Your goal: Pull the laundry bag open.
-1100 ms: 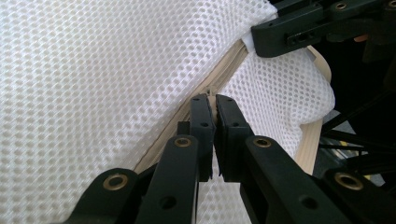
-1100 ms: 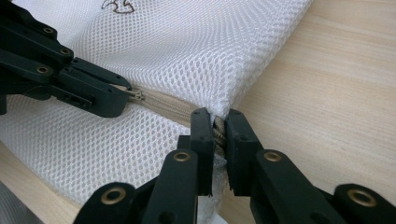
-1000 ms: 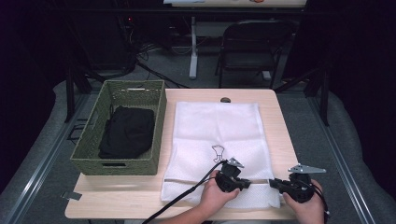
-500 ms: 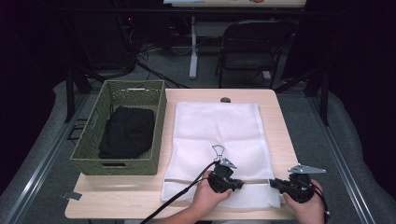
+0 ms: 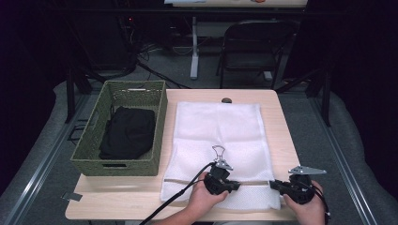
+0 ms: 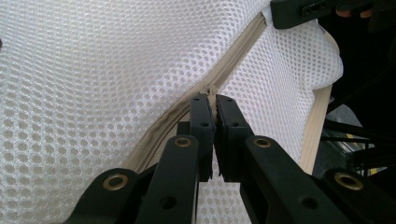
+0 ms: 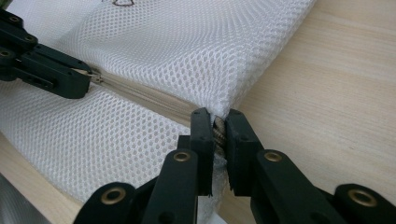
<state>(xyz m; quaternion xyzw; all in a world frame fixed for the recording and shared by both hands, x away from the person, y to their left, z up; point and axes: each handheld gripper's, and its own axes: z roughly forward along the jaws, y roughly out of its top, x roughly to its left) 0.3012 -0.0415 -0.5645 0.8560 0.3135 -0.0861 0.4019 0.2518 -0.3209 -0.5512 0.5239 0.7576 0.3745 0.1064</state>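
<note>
Between the two tongs runs the zipper (image 6: 233, 60) of a soft, limp mesh bag (image 5: 218, 126): left tongs (image 6: 211, 100) pinch its pull, right tongs (image 7: 218, 122) clamp its end.

White mesh bag (image 5: 217, 136) with a fine honeycomb pattern of small holes; its zipper tape (image 6: 177, 112) is beige, as is the band along the bag's edge. Left gripper (image 6: 211, 103) and right gripper (image 7: 219, 122), both black with brass-coloured rivets; the right carries a grey plate (image 5: 307, 170) on top. Table (image 5: 281, 136) of pale wood with faint lengthwise grain. Woven basket (image 5: 89, 150), olive green, with a basket-weave texture, containing black cloth (image 5: 127, 132). Silver metal clip (image 5: 218, 152) on the white mesh. Floor grey; background dark.
</note>
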